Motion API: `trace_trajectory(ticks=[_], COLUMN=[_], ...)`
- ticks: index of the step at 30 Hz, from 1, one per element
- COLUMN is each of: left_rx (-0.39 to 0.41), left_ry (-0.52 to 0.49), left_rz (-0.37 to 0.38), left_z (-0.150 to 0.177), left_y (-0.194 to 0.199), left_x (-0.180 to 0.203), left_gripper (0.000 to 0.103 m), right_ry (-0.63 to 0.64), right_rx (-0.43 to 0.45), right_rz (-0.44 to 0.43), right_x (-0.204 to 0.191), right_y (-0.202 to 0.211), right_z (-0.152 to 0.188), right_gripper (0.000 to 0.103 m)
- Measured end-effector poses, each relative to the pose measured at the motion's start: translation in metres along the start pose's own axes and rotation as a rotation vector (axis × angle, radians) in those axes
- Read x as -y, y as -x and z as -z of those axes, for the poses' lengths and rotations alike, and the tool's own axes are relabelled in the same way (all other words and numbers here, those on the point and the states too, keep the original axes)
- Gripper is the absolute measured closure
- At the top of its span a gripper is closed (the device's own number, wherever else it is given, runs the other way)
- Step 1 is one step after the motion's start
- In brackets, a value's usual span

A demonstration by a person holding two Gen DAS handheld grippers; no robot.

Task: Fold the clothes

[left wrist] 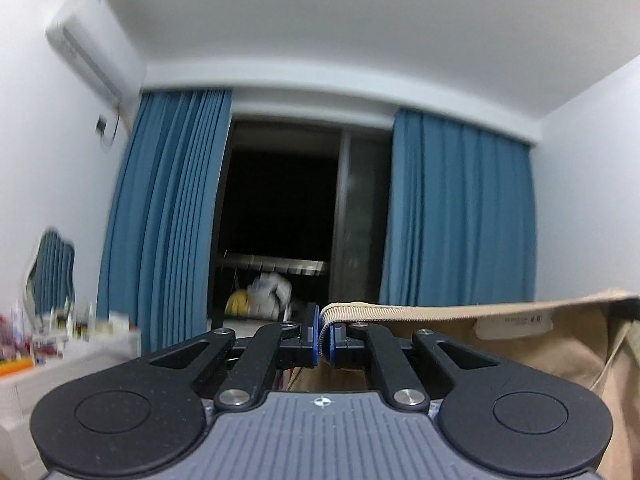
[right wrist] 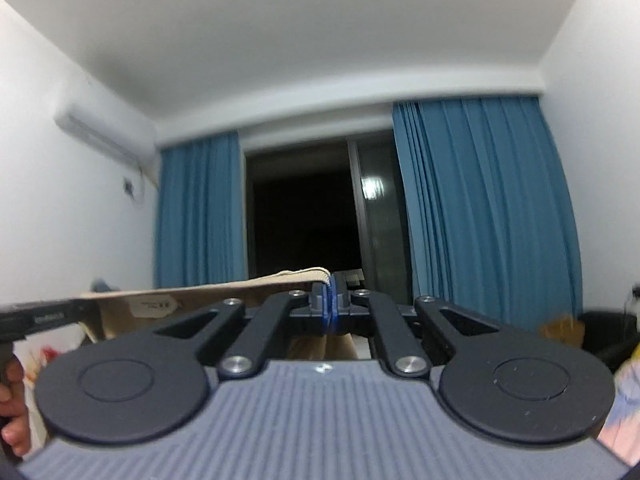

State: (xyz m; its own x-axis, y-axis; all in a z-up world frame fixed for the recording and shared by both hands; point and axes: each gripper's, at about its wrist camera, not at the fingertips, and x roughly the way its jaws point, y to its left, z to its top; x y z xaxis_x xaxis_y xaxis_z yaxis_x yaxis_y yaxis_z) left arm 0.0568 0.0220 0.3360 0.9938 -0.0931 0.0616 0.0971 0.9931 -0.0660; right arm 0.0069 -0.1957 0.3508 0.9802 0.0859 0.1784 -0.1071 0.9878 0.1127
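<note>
A beige garment (left wrist: 532, 344) with a ribbed waistband and a white label hangs stretched in the air between the two grippers. My left gripper (left wrist: 323, 334) is shut on one end of the ribbed band, and the cloth runs off to the right in the left wrist view. My right gripper (right wrist: 330, 304) is shut on the other end of the beige garment (right wrist: 208, 294), which runs off to the left. The other gripper's dark body (right wrist: 36, 318) and a hand (right wrist: 14, 404) show at the far left of the right wrist view. Both cameras point up toward the window.
Blue curtains (left wrist: 460, 216) frame a dark window and sliding glass door (right wrist: 376, 216). An air conditioner (left wrist: 86, 50) sits on the left wall. A mirror (left wrist: 50, 272) and a cluttered shelf (left wrist: 60, 332) stand at the left. A dark chair with items (right wrist: 600, 332) is at the right.
</note>
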Motion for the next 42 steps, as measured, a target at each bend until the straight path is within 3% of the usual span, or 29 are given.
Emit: trace_trajectory(ticks=[3, 8, 13, 20, 24, 26, 27, 28, 29, 30, 31, 32, 38, 42], left_rx=[-0.074, -0.170, -0.321, -0.549, -0.619, -0.644, -0.653, -0.661, -0.670, -0.684, -0.688, -0.692, -0.662, -0.629], left_ry=[0.022, -0.007, -0.015, 0.004, 0.018, 0.019, 0.021, 0.027, 0.033, 0.043, 0.052, 0.060, 0.041, 0.039], left_rz=[-0.026, -0.065, -0.082, -0.124, -0.127, -0.133, -0.140, -0.143, -0.146, -0.134, -0.125, -0.116, -0.059, -0.045], left_z=[0.041, 0.136, 0.272, 0.478, 0.536, 0.549, 0.551, 0.549, 0.547, 0.540, 0.529, 0.518, 0.435, 0.400], left_y=[-0.071, -0.210, -0.345, -0.452, -0.487, -0.489, -0.489, -0.489, -0.490, -0.489, -0.482, -0.476, -0.389, -0.294], left_x=[-0.017, -0.035, -0.040, -0.081, -0.107, -0.109, -0.111, -0.112, -0.114, -0.115, -0.116, -0.117, -0.111, -0.110], left_gripper=[0.098, 0.098, 0.097, 0.097, 0.094, 0.085, 0.075, 0.060, 0.050, 0.036, 0.025, 0.021, 0.010, 0.008], right_ry=[-0.011, -0.027, -0.097, -0.134, -0.129, -0.154, -0.171, -0.190, -0.209, -0.229, -0.251, -0.266, -0.320, -0.407], right_rx=[-0.089, -0.208, -0.331, -0.517, -0.591, -0.621, -0.637, -0.660, -0.690, -0.713, -0.730, -0.740, -0.738, -0.642], right_rz=[0.016, 0.071, 0.116, 0.141, 0.143, 0.146, 0.147, 0.146, 0.142, 0.131, 0.114, 0.101, 0.047, 0.074], right_x=[0.009, 0.032, 0.065, 0.096, 0.105, 0.107, 0.108, 0.109, 0.111, 0.111, 0.110, 0.110, 0.105, 0.123], right_y=[-0.049, -0.163, -0.269, -0.347, -0.364, -0.369, -0.372, -0.374, -0.377, -0.376, -0.374, -0.371, -0.323, -0.257], right_z=[0.042, 0.147, 0.278, 0.456, 0.505, 0.512, 0.515, 0.516, 0.517, 0.516, 0.514, 0.512, 0.469, 0.437], right_gripper=[0.098, 0.098, 0.098, 0.098, 0.097, 0.096, 0.094, 0.092, 0.080, 0.054, 0.041, 0.020, 0.019, 0.019])
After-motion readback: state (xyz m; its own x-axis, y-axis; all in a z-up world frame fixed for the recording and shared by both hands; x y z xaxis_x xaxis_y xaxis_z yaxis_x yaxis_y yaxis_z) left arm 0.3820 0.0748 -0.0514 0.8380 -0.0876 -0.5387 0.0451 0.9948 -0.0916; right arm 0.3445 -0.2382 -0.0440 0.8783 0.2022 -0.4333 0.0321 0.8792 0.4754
